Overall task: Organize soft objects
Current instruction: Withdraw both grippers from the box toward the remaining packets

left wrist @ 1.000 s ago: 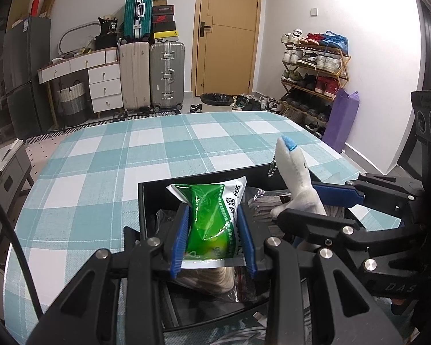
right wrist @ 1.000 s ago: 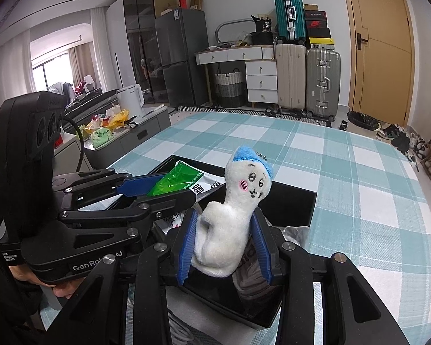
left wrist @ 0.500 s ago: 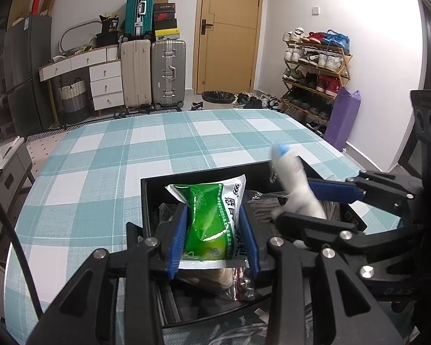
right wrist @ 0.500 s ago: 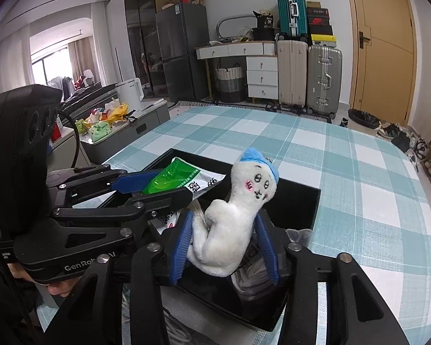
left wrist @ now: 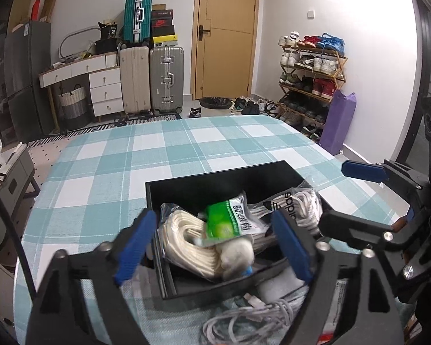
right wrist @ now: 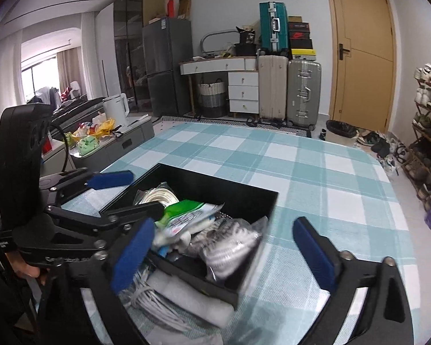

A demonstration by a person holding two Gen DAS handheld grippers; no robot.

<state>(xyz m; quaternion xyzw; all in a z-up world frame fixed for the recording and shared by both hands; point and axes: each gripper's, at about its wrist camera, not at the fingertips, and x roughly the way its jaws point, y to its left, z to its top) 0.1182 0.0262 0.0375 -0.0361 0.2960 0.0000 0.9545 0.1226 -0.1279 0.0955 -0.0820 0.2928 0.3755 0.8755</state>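
A black box (left wrist: pixel 215 172) stands on the checked tablecloth. In it lie a green packet (left wrist: pixel 224 222), a white plush toy (left wrist: pixel 235 256) with a blue cap, and two bagged white cords (left wrist: pixel 186 238). My left gripper (left wrist: pixel 212 218) hangs just above the box's near side, jaws opening, its pads touching nothing. My right gripper (right wrist: pixel 224 225) hovers over the box's near right part, jaws also opening, with nothing between the pads. From the right wrist the green packet (right wrist: pixel 184 210) and the toy (right wrist: pixel 169 238) lie loose in the box (right wrist: pixel 215 178). Each gripper shows in the other's view: right gripper (left wrist: pixel 344 195), left gripper (right wrist: pixel 135 194).
A loose white cable (left wrist: pixel 244 316) and a white foam pad (right wrist: pixel 186 296) lie on the cloth in front of the box. The tablecloth (left wrist: pixel 172 149) stretches far beyond it. Suitcases (left wrist: pixel 166 77) and a shoe rack (left wrist: pixel 310 80) stand past the table.
Both grippers went from shut to wide open. The green packet and the plush toy dropped from the pads into the box. Both grippers drew back a little.
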